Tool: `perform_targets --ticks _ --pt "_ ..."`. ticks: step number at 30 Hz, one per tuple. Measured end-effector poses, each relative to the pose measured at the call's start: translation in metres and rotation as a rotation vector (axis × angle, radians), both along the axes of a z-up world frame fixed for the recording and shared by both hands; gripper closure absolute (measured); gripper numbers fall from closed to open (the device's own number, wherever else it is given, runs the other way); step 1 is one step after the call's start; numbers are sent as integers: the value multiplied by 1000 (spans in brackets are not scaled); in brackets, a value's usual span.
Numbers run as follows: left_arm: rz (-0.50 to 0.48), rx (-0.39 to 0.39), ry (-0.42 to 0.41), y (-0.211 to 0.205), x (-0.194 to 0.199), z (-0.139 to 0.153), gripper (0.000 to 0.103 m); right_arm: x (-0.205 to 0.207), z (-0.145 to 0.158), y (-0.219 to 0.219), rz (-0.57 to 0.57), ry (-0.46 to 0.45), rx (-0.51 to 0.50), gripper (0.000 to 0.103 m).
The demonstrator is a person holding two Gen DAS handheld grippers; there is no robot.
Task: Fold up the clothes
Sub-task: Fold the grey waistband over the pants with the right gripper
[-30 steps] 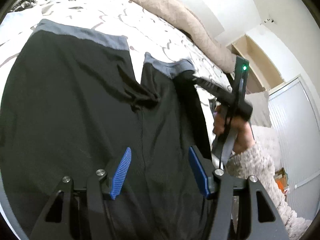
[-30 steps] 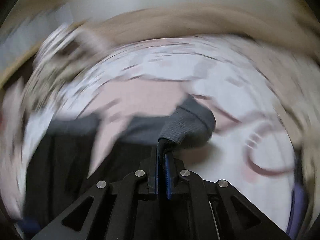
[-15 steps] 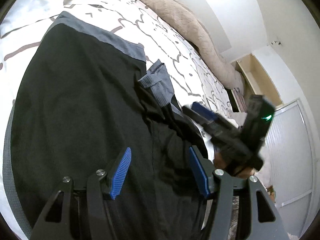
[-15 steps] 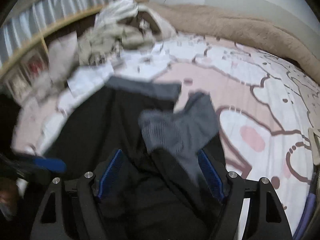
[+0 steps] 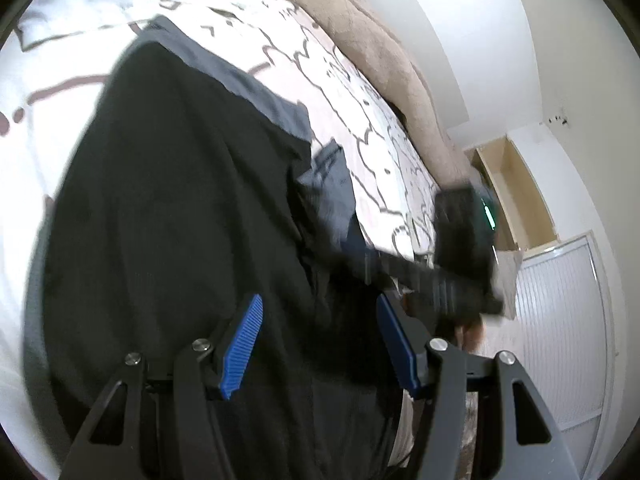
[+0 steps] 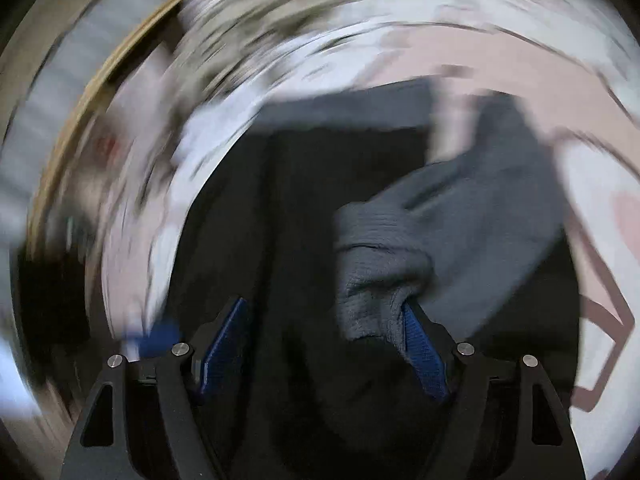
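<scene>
A black garment (image 5: 180,200) with a grey hem band (image 5: 240,80) lies spread on the bed. Its sleeve, ending in a grey ribbed cuff (image 5: 332,184), lies crumpled along the garment's right side. My left gripper (image 5: 318,304) hovers open over the black cloth with nothing between its blue pads. In the blurred right wrist view, my right gripper (image 6: 324,308) stands wide open above the garment (image 6: 320,184). The cuff (image 6: 460,232) bunches loosely against its right pad (image 6: 420,340), unpinched. The right tool's black body (image 5: 464,240) and the hand (image 5: 472,328) holding it show at the garment's right edge.
The bed sheet (image 5: 360,92) is white and pink with dark outlines. A beige blanket (image 5: 380,40) runs along the wall side. A heap of other clothes (image 6: 260,12) sits at the far end. A wooden shelf (image 5: 512,184) and a white door (image 5: 560,340) stand beyond the bed.
My right gripper opened and let go of the grey cuff, then swung down over the garment. The sleeve dropped in a crumple. My left gripper drifted across the black cloth, still open.
</scene>
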State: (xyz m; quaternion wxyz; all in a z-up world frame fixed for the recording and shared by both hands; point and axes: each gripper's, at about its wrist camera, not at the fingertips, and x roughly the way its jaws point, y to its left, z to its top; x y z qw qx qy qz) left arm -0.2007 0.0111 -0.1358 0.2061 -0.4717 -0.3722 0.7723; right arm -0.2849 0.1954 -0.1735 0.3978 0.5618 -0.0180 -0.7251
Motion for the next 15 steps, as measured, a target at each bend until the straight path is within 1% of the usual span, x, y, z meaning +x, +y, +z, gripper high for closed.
perform_targets --ticks 1,3,4,7,11,12,14,15 --pt "14 -7 0 -4 0 1 44 14 4 -11 81 16 17 26" --pt "39 -15 -5 -11 0 1 44 39 8 -23 203 -2 20 26" --pt "51 -14 -10 -14 0 1 44 48 13 -25 235 14 23 26" --pt "77 -7 -28 -22 0 -2 44 52 28 -22 189 99 30 26" --pt "74 1 -48 -23 0 -7 44 28 36 -5 -66 195 57 26" --pt "72 2 -51 -23 0 -8 44 24 38 -2 -116 223 66 26" --pt "66 8 -51 -22 0 -8 44 30 41 -6 -134 300 94 26" --pt "64 12 -50 -22 1 -8 44 39 44 -10 -115 353 113 26"
